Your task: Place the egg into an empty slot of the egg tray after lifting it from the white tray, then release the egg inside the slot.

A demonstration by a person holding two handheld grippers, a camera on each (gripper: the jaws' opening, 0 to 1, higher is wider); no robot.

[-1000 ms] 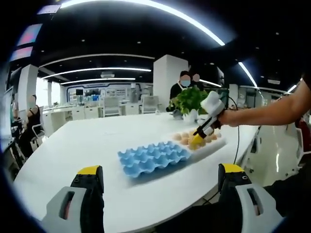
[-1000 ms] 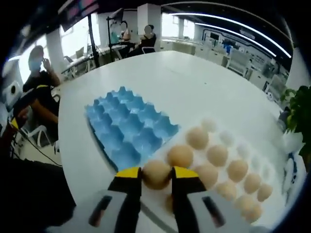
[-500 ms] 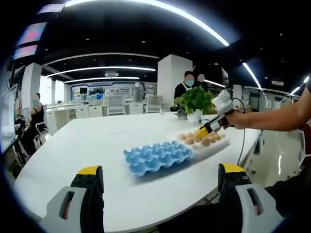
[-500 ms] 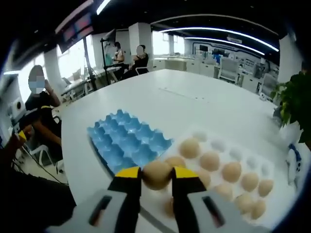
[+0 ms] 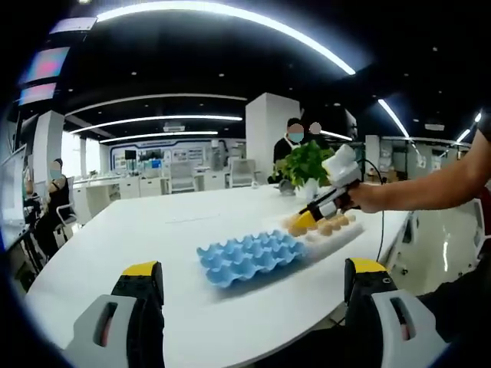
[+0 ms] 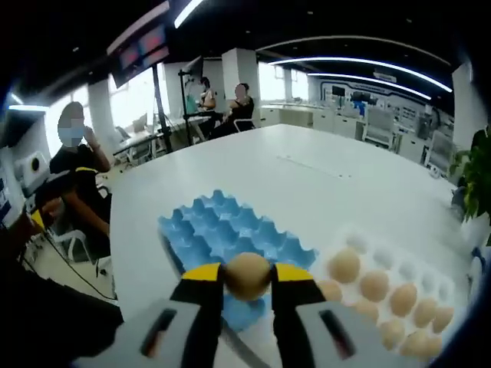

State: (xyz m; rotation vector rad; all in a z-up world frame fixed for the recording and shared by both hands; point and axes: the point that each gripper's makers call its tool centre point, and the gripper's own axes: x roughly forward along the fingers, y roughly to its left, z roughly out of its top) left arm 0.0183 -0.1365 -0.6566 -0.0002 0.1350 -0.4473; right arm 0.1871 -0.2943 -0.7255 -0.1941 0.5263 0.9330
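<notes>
Yellow-tipped, my right tongs [image 6: 247, 277] are clamped on the brown egg [image 6: 247, 275], pinching it at its sides between the two pads and carrying it in the air above the near edge of the blue egg tray [image 6: 227, 238], whose slots all look empty. Just beyond and to the right of that, touching its side, lies the white tray [image 6: 390, 270] with more brown eggs in its hollows. Both trays sit on the white table [image 6: 284, 172], and past its far edge people sit by the windows. My left tongs [image 5: 253, 285] hang low at the near side of the table, jaws wide apart and holding nothing; from there I see my right tongs [image 5: 300, 224] over the trays, with a potted plant [image 5: 304, 162] behind.
</notes>
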